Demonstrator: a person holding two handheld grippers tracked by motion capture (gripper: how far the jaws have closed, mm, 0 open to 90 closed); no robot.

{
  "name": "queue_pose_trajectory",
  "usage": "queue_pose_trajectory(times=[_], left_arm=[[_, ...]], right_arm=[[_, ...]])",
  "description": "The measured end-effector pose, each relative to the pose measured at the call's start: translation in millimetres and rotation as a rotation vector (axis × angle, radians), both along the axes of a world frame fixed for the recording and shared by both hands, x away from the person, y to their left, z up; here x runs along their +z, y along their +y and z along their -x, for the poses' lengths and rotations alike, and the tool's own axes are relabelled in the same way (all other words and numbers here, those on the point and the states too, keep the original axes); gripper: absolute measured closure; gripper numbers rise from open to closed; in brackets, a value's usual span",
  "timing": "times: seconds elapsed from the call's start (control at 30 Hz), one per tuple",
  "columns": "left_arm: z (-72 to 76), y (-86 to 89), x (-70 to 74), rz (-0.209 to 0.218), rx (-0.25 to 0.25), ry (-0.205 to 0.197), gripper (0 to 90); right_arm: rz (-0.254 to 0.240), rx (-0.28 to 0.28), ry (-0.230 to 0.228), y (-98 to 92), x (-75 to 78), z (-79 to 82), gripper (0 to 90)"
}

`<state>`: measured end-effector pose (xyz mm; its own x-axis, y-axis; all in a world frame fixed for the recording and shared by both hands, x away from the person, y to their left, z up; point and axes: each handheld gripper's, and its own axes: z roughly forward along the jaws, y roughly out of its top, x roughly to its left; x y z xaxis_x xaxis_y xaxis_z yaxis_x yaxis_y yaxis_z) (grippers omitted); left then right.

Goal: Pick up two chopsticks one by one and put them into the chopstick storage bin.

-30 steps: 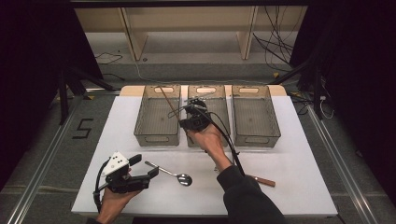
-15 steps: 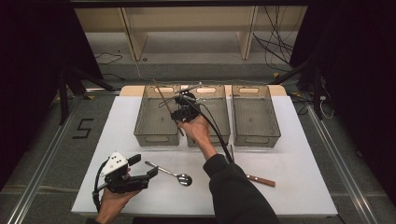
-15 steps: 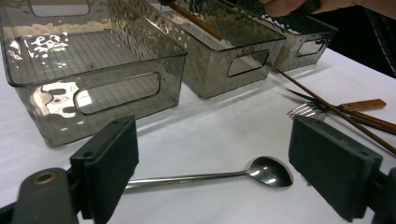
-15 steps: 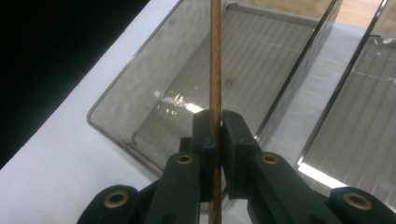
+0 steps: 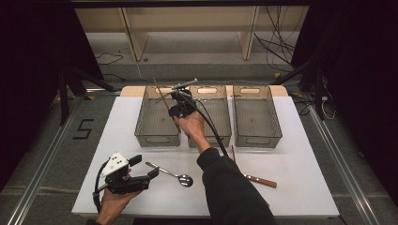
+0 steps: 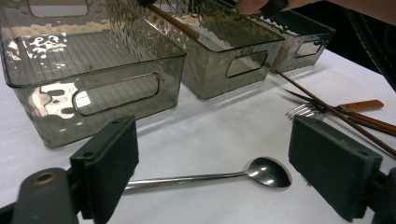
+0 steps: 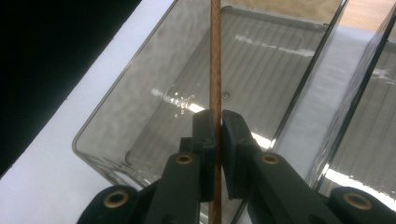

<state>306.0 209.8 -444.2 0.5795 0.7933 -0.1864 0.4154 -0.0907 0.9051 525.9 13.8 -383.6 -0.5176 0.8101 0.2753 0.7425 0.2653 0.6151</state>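
The chopstick (image 7: pixel 215 60) is clamped between our right gripper's (image 5: pixel 174 106) jaws and hangs tilted above the left bin (image 5: pixel 157 137), while our left gripper (image 5: pixel 141 173), jaws spread wide with nothing between them, rests low over the white table (image 5: pixel 300 187) just left of the spoon (image 5: pixel 171 173). The three smoky clear bins, left, middle (image 5: pixel 220 126) and right (image 5: pixel 257 136), stand side by side toward the far edge, and we see nothing lying in them. Bare white surface lies on either side of the bins, a wooden-handled utensil (image 5: pixel 258 179) lies right of the spoon, and beyond the table's edges the floor is dark, with cables and a wooden frame behind.
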Motion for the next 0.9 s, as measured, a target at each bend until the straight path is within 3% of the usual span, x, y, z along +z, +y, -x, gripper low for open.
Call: queue_pose_trajectory(times=[0.7, 0.77, 0.9], left_arm=[[-0.2, -0.7, 0.3, -0.001, -0.008, 0.001, 15.7], [-0.3, -0.5, 0.4, -0.002, -0.008, 0.001, 15.7], [-0.1, -0.2, 0.3, 0.001, -0.006, 0.003, 15.7]], right_arm=[[0.030, -0.017, 0.014, 17.4, -14.9, -7.7, 83.8], [0.011, -0.011, 0.032, 18.2, -17.5, -8.9, 67.7], [-0.026, 0.008, 0.024, 16.0, -12.3, -7.5, 58.2]])
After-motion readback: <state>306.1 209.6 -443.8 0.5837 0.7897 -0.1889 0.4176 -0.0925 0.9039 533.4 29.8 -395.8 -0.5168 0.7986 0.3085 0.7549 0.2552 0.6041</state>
